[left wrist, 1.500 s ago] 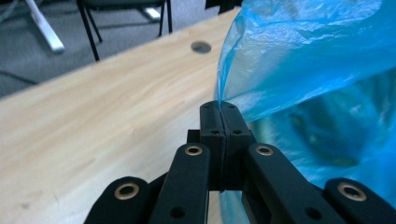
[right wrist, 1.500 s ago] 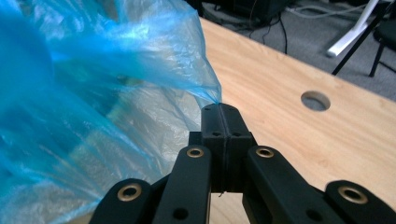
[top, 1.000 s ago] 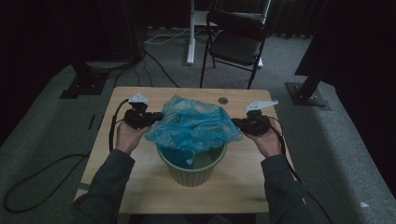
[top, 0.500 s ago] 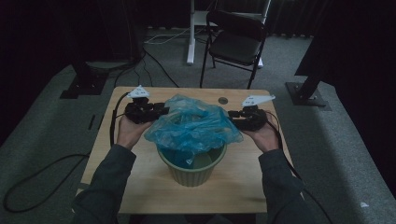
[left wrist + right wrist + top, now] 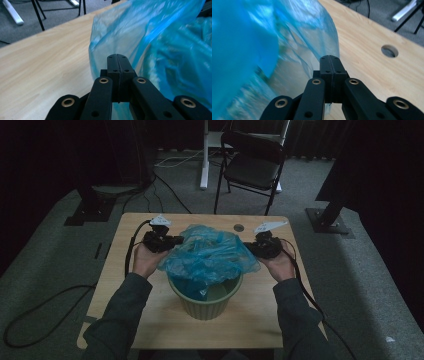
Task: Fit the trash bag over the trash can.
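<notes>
Wooden table (image 5: 135, 320), both tongs clamping blue bag (image 5: 210, 255)

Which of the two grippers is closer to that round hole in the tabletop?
Right. The right gripper sits just below the hole; the left gripper is across the blue bag.

Left gripper (image 5: 172, 240) and right gripper (image 5: 248, 247) face inward, jaws just closed together.

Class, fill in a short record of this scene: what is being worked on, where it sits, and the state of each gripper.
work: blue plastic bag being spread over a green bin
bin place: on the wooden table, near the front edge
left gripper: shut on the bag's edge
right gripper: shut on the bag's opposite edge
behind table: black folding chair
</notes>
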Demonstrator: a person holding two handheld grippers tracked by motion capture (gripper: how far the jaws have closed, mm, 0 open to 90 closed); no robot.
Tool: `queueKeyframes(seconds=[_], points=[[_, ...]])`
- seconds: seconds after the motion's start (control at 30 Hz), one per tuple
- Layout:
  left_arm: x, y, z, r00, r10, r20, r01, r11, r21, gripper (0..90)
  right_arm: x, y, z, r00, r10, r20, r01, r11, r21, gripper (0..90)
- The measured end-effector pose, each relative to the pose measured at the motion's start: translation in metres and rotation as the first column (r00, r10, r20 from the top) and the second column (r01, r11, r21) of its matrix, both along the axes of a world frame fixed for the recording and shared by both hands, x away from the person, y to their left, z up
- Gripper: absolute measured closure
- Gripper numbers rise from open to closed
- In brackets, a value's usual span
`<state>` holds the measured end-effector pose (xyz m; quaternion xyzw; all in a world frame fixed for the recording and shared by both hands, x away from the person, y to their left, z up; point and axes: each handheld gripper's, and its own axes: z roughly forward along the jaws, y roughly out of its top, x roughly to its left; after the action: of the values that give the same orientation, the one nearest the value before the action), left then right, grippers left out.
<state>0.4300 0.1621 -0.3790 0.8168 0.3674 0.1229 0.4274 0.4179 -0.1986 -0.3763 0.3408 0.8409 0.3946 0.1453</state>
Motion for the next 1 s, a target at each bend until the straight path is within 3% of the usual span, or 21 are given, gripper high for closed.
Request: queueKeyframes(seconds=[0.13, 0.27, 0.3, 0.43, 0.53, 0.63, 0.67, 0.87, 0.93, 1.0], points=[[0.001, 0.001, -0.008, 0.9997, 0.004, -0.024, -0.004, 0.9998, 0.021, 89.7, 0.002, -0.004, -0.008, 0.9991, -0.021, -0.036, 0.021, 0.9998, -0.008, 90.0], [0.000, 0.001, -0.010, 0.9997, 0.007, -0.021, -0.007, 0.9997, 0.022, 89.7, 0.001, -0.006, -0.011, 0.9991, -0.016, -0.039, 0.016, 0.9999, -0.006, 90.0], [-0.001, 0.002, -0.008, 0.9998, 0.012, -0.015, -0.012, 0.9999, 0.011, 89.7, 0.000, -0.007, -0.010, 0.9993, -0.016, -0.034, 0.016, 0.9999, 0.001, 90.0], [-0.005, 0.007, 0.001, 0.9994, 0.024, 0.026, -0.024, 0.9996, -0.012, 83.5, -0.005, -0.011, -0.001, 1.0000, 0.006, 0.001, -0.006, 0.9987, 0.051, 75.5], [-0.010, 0.011, 0.010, 0.9980, 0.021, 0.059, -0.018, 0.9985, -0.052, 78.1, -0.008, -0.012, 0.005, 0.9989, 0.033, 0.034, -0.036, 0.9955, 0.088, 64.9], [-0.014, 0.013, 0.017, 0.9963, -0.011, 0.085, 0.021, 0.9930, -0.117, 69.7, -0.009, -0.010, 0.010, 0.9979, 0.045, 0.048, -0.049, 0.9939, 0.099, 59.5], [-0.015, 0.011, 0.019, 0.9951, -0.023, 0.096, 0.034, 0.9926, -0.117, 67.6, -0.008, -0.009, 0.011, 0.9973, 0.052, 0.052, -0.057, 0.9933, 0.101, 58.4], [-0.009, -0.009, 0.023, 0.9939, -0.040, 0.103, 0.040, 0.9992, 0.003, 61.3, -0.007, 0.003, 0.015, 0.9941, 0.081, 0.071, -0.088, 0.9909, 0.102, 56.0], [-0.004, -0.013, 0.019, 0.9960, -0.032, 0.084, 0.030, 0.9991, 0.032, 65.7, -0.005, 0.007, 0.015, 0.9944, 0.083, 0.065, -0.089, 0.9915, 0.095, 57.5], [0.001, -0.015, 0.015, 0.9981, -0.024, 0.058, 0.021, 0.9985, 0.051, 73.8, -0.003, 0.009, 0.014, 0.9944, 0.090, 0.055, -0.094, 0.9922, 0.081, 66.2]])
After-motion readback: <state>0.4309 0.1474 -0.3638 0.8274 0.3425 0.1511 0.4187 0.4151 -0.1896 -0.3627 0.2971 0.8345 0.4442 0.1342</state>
